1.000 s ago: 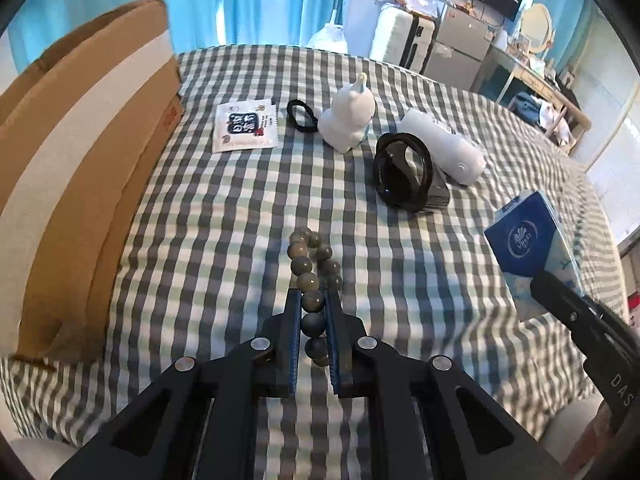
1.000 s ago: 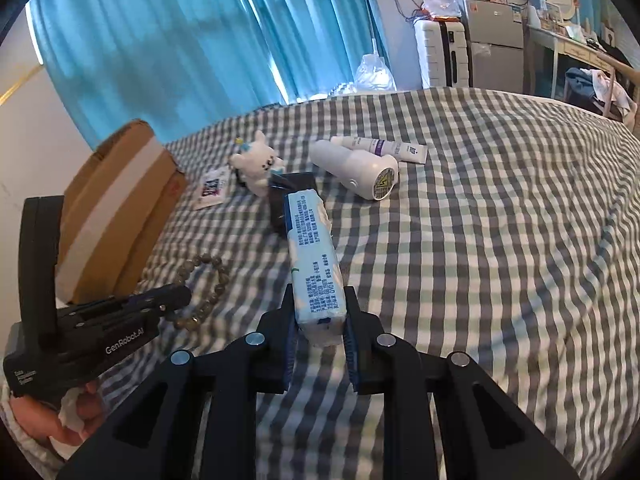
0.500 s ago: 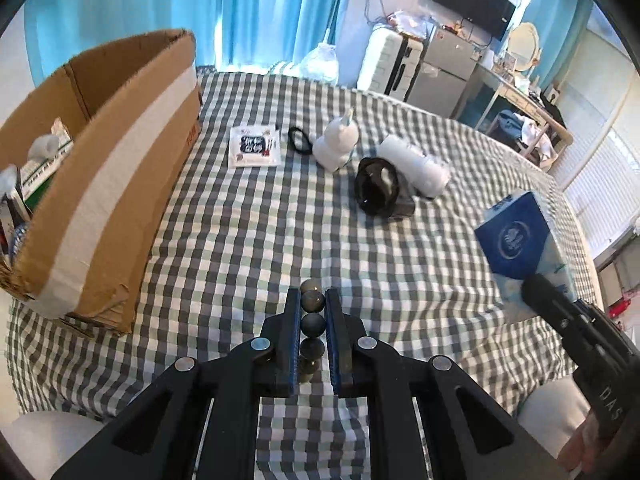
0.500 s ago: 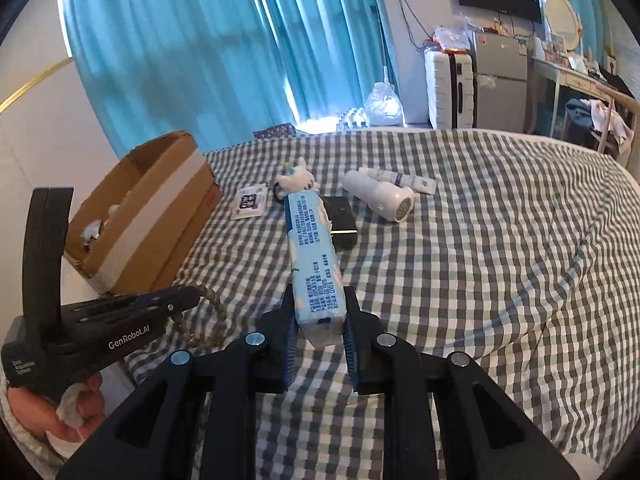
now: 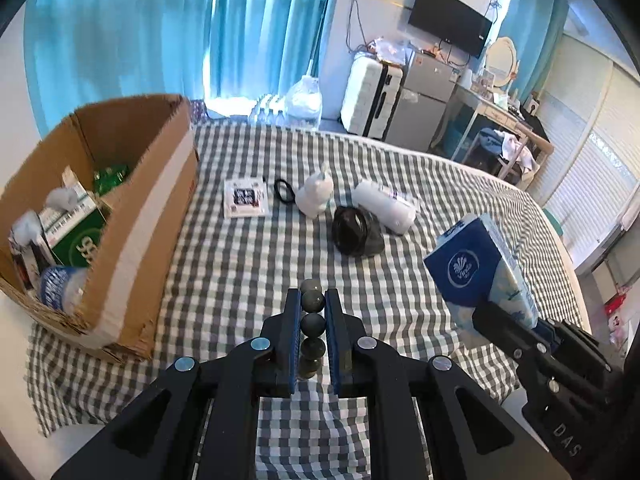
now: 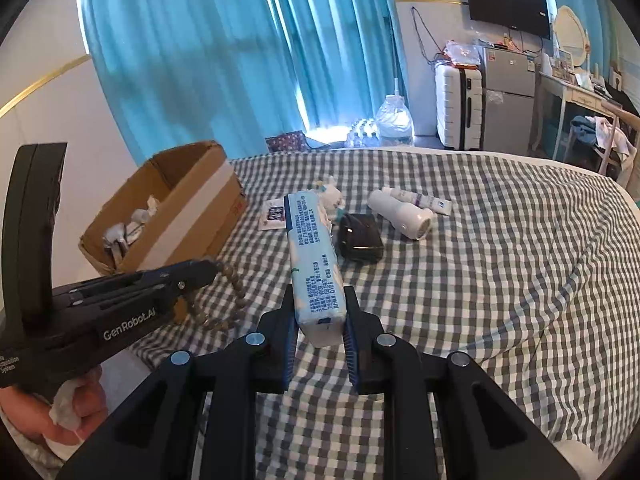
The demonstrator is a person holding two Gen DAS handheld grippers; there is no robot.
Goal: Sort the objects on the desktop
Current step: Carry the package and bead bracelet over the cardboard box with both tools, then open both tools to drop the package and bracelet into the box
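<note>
My left gripper [image 5: 312, 300] is shut on a string of dark beads [image 5: 312, 324], lifted off the checked cloth; in the right wrist view the bead bracelet [image 6: 230, 292] dangles from the left gripper [image 6: 212, 266]. My right gripper [image 6: 318, 300] is shut on a pale blue tissue pack [image 6: 314, 256], held in the air; the left wrist view shows this tissue pack [image 5: 480, 268] at the right. An open cardboard box [image 5: 132, 208] with several items inside stands at the left on the table.
On the checked tablecloth [image 5: 240, 280] lie a white sachet [image 5: 244, 198], a black hair tie [image 5: 283, 190], a white figurine [image 5: 316, 196], a black case [image 5: 354, 232] and a white cylinder [image 5: 386, 206]. A suitcase and small fridge stand beyond the table.
Both grippers rose with their loads. The beads left the cloth and now hang free. The box's inside has come into view and the table objects look farther off.
</note>
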